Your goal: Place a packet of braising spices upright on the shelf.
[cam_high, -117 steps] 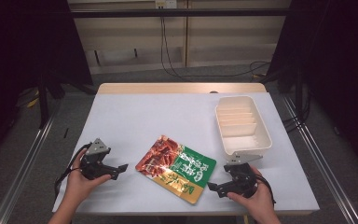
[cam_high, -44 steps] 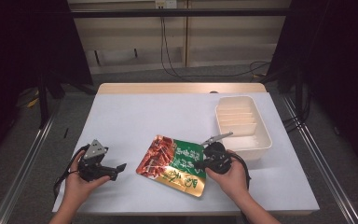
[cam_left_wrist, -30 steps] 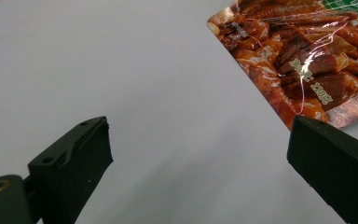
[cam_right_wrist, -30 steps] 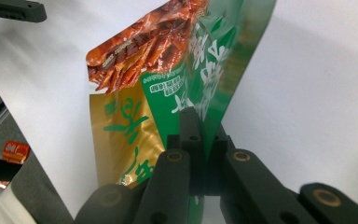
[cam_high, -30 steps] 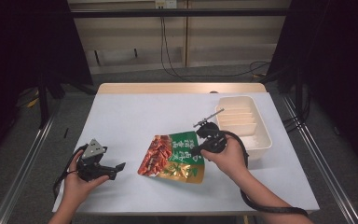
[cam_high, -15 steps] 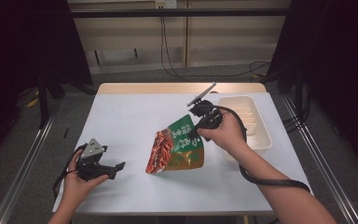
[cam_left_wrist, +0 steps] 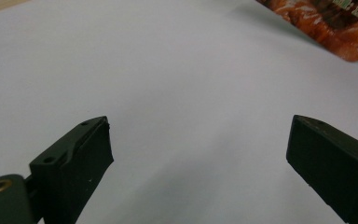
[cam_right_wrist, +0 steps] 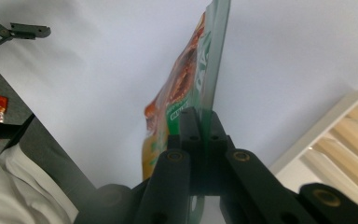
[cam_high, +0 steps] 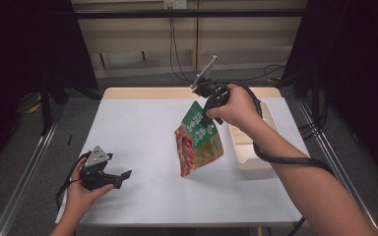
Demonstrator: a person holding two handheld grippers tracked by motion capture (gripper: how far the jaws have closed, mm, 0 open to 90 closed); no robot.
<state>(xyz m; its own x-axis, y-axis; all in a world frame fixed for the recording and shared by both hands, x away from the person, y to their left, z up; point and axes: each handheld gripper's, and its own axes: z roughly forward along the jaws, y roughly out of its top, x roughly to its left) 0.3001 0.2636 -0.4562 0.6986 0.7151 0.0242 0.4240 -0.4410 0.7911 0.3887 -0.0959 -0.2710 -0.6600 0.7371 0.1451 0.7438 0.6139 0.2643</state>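
**Snack pouch lifted clear of desk**

Right hand-held gripper (cam_high: pixel 207 104) pinches the snack pouch (cam_high: pixel 198 140) by its green edge, hanging above the desk (cam_high: pixel 138 123) beside the white tray (cam_high: pixel 250 157) at the right edge. Left hand-held gripper (cam_high: pixel 120 178), jaws spread, rests near the front-left corner.

White-topped table (cam_high: pixel 142 123) with a pale wooden strip along the far edge. A cream compartmented tray (cam_high: pixel 246 147) lies on it by the right edge. Near the front-left corner a hand (cam_high: pixel 78 189) rests on the surface holding the left gripper (cam_high: pixel 120 177).
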